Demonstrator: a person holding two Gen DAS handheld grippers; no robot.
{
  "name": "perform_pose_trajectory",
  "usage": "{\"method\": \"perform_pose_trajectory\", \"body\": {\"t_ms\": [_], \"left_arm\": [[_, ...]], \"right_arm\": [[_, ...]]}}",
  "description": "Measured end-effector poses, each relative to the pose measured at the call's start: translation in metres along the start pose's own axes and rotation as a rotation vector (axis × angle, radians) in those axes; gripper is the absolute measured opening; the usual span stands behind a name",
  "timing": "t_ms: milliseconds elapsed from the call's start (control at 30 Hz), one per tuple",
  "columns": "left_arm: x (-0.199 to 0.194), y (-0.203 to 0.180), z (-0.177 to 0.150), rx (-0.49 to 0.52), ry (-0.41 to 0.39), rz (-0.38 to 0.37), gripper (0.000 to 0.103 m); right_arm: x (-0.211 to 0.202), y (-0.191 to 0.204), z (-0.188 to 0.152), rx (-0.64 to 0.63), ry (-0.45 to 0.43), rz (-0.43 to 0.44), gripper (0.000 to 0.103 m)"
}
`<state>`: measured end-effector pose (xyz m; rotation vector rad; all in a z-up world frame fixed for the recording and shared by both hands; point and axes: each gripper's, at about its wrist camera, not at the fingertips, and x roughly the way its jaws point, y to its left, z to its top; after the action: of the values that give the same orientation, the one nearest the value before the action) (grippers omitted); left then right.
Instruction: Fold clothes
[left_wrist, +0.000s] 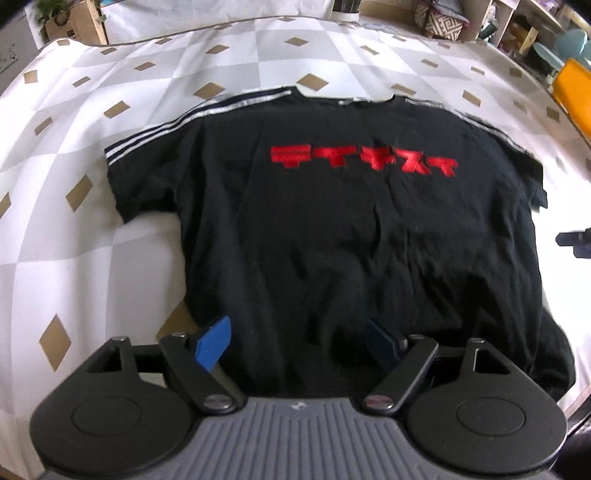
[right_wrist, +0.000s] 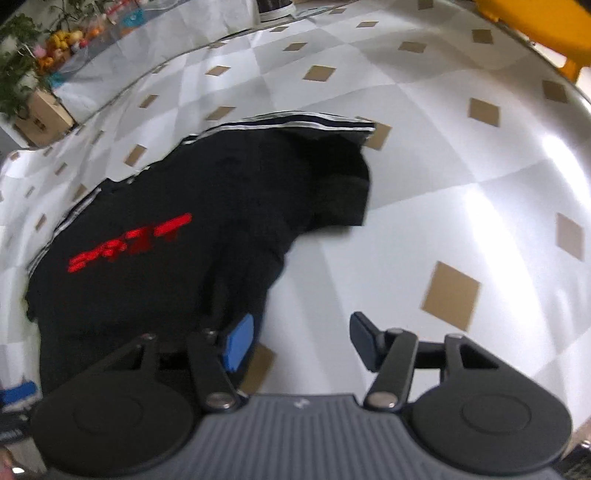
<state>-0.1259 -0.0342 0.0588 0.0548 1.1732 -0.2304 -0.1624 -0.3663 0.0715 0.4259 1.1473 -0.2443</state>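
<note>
1. In the left wrist view the left gripper (left_wrist: 301, 341) sits at 6 o'clock, its two blue pads (left_wrist: 213, 341) spread apart above the lower hem of a black T-shirt (left_wrist: 351, 236). Nothing is pinched between them; the jaws stand parted over the cloth.

2. In the right wrist view the right gripper (right_wrist: 301, 341) is likewise at 6 o'clock, jaws parted. Its left blue pad (right_wrist: 239, 345) is just at the shirt's side edge; the dark right pad is over bare table covering. No cloth is clamped between them.

3. The T-shirt (right_wrist: 207, 221) lies spread flat on the table, collar away from the grippers. From the left view it fills the middle, running from 6 o'clock up to 12. From the right view it lies toward 9 and 10 o'clock.

4. Red lettering (left_wrist: 364, 162) crosses the chest, toward 12 o'clock in the left view.

5. White stripes (left_wrist: 177, 125) run along the shoulder and sleeve at 10 o'clock. One sleeve, in the right view, looks bunched at 12 o'clock.

6. The table cloth (left_wrist: 74, 184) under the shirt is chequered white and grey with tan diamonds, reaching out on all sides.

7. At 3 o'clock in the left view, a dark part of the other gripper (left_wrist: 576, 242) shows at the frame edge.

8. Farthest off: an orange object (left_wrist: 574, 92) at 2 o'clock, shelves at 1 o'clock, and a cardboard box with a plant (left_wrist: 70, 22) at 11 o'clock.
</note>
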Motion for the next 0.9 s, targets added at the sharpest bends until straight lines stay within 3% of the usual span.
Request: {"method": "perform_pose_trajectory", "body": {"t_ms": [233, 400, 767, 900], "left_arm": [[-0.012, 0.024, -0.011, -0.057, -0.003, 0.052, 0.079], [-0.016, 0.034, -0.028, -0.139, 0.016, 0.043, 0.079], [-0.032, -0.005, -0.066, -0.13, -0.044, 0.028, 0.08], [-0.039, -0.023, -0.073, -0.081, -0.097, 0.014, 0.08]], "right_arm": [[0.01, 0.011, 0.0, -0.084, 0.039, -0.025, 0.058], [0.003, 0.007, -0.009, -0.084, 0.041, -0.012, 0.061], [-0.009, 0.011, -0.056, -0.091, 0.049, -0.047, 0.062], [-0.002, 0.019, -0.07, -0.1, 0.059, -0.042, 0.059]]}}
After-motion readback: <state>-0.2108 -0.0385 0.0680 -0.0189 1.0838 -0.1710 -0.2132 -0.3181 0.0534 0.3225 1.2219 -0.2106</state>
